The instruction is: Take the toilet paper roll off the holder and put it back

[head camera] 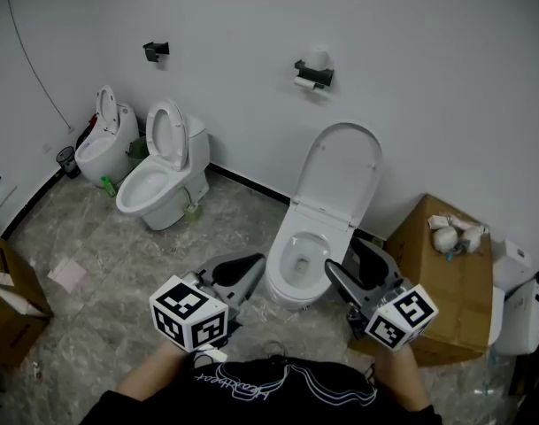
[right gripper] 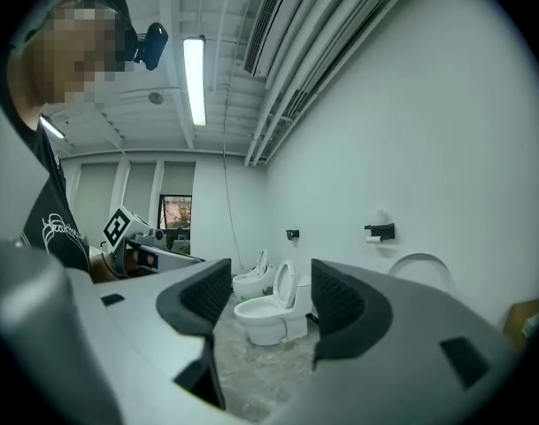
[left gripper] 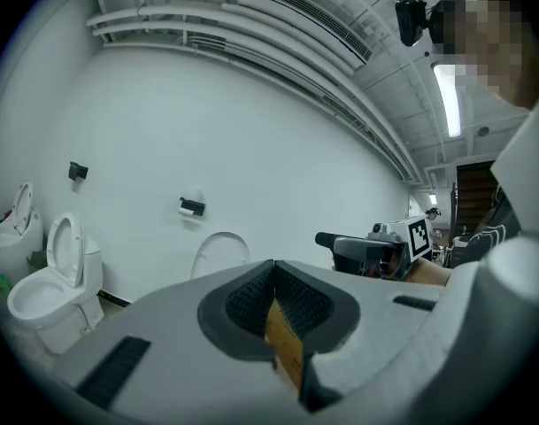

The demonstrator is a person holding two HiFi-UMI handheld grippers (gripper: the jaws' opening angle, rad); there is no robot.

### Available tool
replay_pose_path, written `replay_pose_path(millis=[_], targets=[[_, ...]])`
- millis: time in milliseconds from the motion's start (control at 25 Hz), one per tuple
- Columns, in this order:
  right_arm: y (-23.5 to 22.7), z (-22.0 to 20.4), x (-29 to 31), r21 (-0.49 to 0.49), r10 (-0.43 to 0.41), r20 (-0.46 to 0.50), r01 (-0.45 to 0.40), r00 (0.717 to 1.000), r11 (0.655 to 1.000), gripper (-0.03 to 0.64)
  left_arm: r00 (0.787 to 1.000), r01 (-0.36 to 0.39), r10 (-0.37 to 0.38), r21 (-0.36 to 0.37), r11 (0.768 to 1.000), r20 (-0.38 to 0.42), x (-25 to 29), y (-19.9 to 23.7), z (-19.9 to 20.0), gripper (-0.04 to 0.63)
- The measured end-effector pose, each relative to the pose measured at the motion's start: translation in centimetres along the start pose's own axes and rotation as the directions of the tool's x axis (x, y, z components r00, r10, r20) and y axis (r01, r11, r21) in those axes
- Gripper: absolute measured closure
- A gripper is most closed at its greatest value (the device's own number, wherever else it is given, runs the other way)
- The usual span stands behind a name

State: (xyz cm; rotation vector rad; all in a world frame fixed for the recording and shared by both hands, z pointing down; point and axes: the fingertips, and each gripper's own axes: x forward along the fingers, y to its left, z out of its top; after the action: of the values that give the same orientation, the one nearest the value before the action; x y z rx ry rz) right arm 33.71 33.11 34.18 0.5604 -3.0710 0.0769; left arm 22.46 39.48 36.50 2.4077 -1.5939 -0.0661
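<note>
High on the white wall, a black holder (head camera: 313,76) carries a white toilet paper roll (head camera: 318,58). The same holder (left gripper: 191,206) shows small and distant in the left gripper view, and the holder (right gripper: 381,231) shows far right in the right gripper view. Both grippers are held low and level, well short of the wall. My left gripper (head camera: 254,263) has its ribbed pads (left gripper: 251,292) pressed together with nothing between them. My right gripper (head camera: 352,265) stands open, an empty gap between its pads (right gripper: 337,301).
A white toilet (head camera: 327,224) with its lid raised stands right below the holder, just ahead of both grippers. Two more toilets (head camera: 163,171) stand at the left under a second, bare holder (head camera: 156,50). A cardboard box (head camera: 446,282) is at the right.
</note>
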Motion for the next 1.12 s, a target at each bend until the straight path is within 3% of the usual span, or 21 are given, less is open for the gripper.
replay_pose_path(millis=[240, 680, 1120], targets=[[-0.9, 0.5, 1.2, -0.034, -0.034, 0.030, 0.035, 0.999, 0.999, 0.230, 1.000, -0.007, 0.007, -0.004, 1.000, 0.001, -0.2, 0.9, 0.0, 0.589], [-4.7, -1.0, 7.1, -0.007, -0.002, 0.032, 0.002, 0.999, 1.000, 0.212, 0.999, -0.018, 0.019, 0.023, 1.000, -0.025, 3.3, 5.7, -0.4, 0.589], [-13.0, -2.0, 20.2, 0.032, 0.023, -0.004, -0.023, 1.000, 0.999, 0.206, 0.996, -0.057, 0.055, -0.022, 0.998, -0.068, 10.5, 18.7, 1.8, 0.589]])
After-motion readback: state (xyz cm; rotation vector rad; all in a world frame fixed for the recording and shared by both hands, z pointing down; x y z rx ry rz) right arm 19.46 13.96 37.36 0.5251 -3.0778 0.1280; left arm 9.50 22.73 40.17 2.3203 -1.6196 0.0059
